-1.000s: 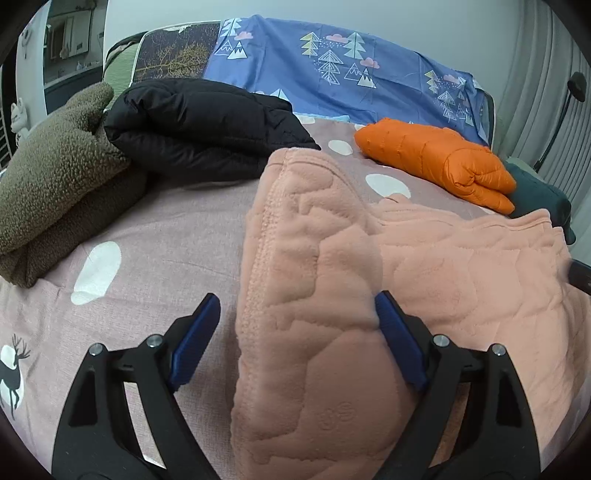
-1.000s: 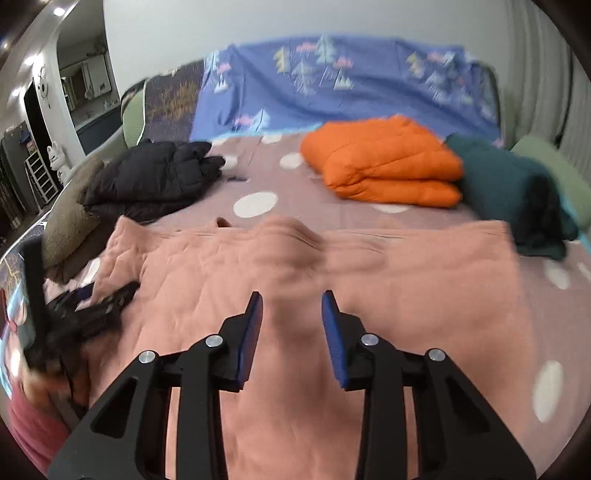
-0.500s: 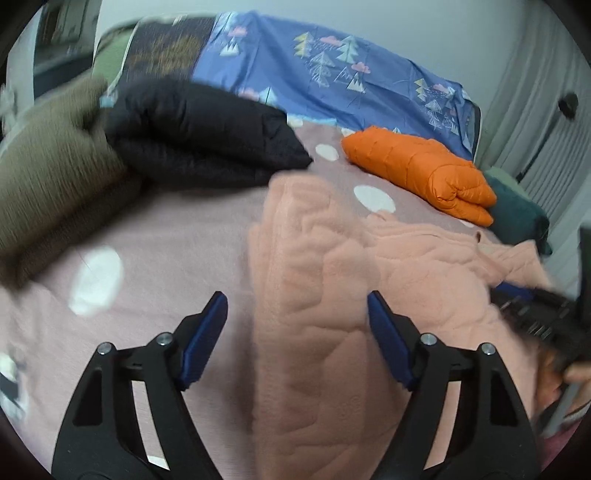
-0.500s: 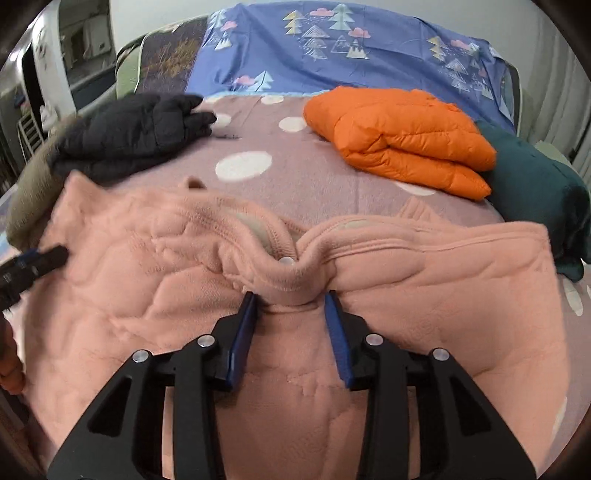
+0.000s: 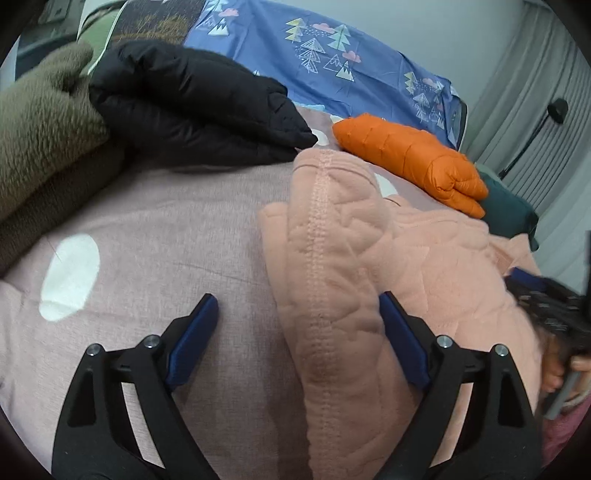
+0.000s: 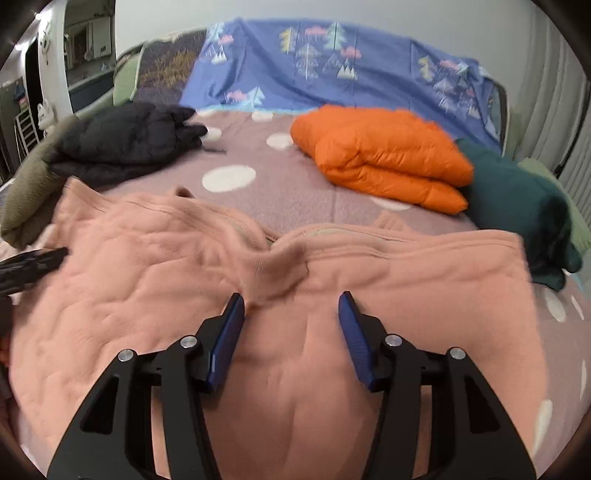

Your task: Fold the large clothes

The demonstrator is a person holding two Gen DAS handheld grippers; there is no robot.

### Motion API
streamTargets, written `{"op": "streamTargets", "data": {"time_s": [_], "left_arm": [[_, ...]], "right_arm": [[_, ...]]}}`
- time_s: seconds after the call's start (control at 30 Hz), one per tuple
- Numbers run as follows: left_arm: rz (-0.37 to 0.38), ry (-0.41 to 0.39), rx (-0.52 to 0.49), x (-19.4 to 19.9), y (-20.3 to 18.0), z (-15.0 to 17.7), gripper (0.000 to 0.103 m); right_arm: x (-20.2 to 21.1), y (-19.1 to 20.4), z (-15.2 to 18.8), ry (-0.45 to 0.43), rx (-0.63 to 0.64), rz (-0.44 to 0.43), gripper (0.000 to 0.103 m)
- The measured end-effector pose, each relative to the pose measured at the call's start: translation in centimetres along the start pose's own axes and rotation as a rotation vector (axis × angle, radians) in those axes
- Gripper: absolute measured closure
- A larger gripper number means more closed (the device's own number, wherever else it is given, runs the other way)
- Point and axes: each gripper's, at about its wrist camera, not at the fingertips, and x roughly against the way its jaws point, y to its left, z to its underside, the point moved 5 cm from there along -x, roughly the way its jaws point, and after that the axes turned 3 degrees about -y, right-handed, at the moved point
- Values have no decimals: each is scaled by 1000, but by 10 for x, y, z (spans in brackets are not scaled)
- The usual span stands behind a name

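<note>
A bed under a dusty-pink blanket with white spots (image 6: pixel 280 192) fills the room's middle. A blue sheet printed with trees and clouds (image 6: pixel 332 74) drapes its far end before a plain pale wall (image 6: pixel 332 14). Grey pleated curtains (image 5: pixel 546 122) hang at the right, a dim doorway (image 6: pixel 33 103) opens at the left.

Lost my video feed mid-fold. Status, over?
Left gripper opening, straddling pink fleece edge. Right gripper opening, collar bunch loose between pads. Nothing blocking; folded jackets lie beyond.

Place: a bedroom in a home.
Shown by: a bed covered with a pink dotted blanket (image 6: pixel 295 184), a blue tree-print sheet (image 6: pixel 332 74), folded jackets, grey curtains (image 5: pixel 546 110).
</note>
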Motion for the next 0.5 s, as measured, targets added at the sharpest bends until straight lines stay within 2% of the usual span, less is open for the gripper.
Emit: {"op": "streamTargets", "data": {"time_s": [0.07, 0.2, 0.33, 0.5], "left_arm": [[-4, 3, -20, -2, -3, -3, 11], [22, 20, -32, -7, -2, -13, 10], [47, 45, -55, -11, -2, -21, 9], [44, 64, -80, -17, 1, -20, 2]], "right_arm": [[21, 19, 5, -31, 72, -43, 42], [62, 89, 34, -69, 298, -171, 30], [81, 142, 63, -110, 492, -193, 28], [76, 182, 83, -84, 592, -251, 28]]}}
